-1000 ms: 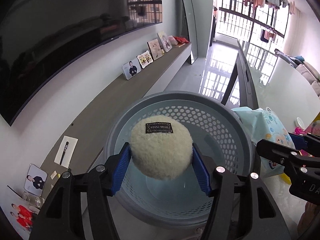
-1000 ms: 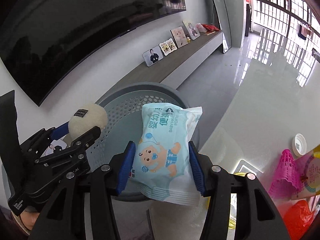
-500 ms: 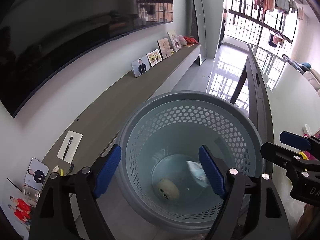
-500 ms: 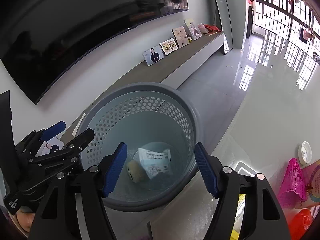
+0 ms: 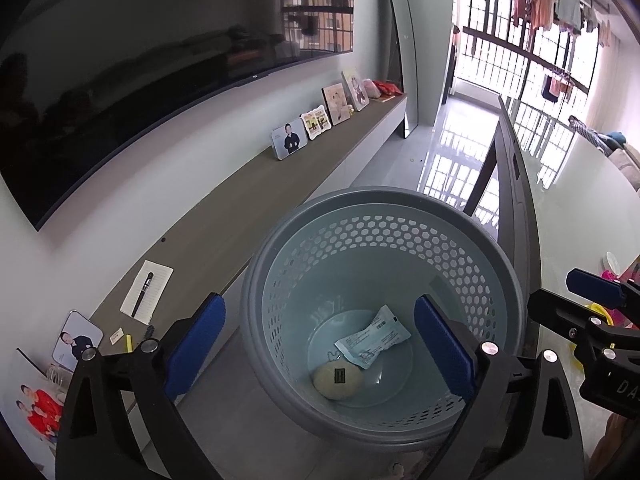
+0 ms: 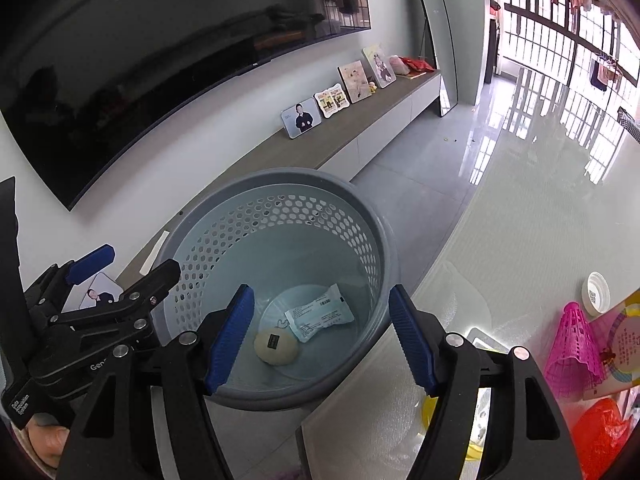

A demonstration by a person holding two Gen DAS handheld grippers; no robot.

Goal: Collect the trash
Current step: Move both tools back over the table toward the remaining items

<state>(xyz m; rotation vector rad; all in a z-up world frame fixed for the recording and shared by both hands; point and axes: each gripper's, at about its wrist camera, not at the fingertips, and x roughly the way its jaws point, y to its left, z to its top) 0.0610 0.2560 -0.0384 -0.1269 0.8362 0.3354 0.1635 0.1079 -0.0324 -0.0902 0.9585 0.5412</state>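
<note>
Left wrist view: the left tool, its jaws just opened wide and now holding nothing, hangs over the grey perforated basket. On the basket's smooth floor, the fluffy cream puff lies at six o'clock and the crinkly wipes packet, long axis slanting toward two o'clock, at centre.

Right wrist view: the right tool, spread and empty, is nearer the remaining litter at four o'clock on the glossy table: a pink mesh shuttlecock and a red bag.
</note>
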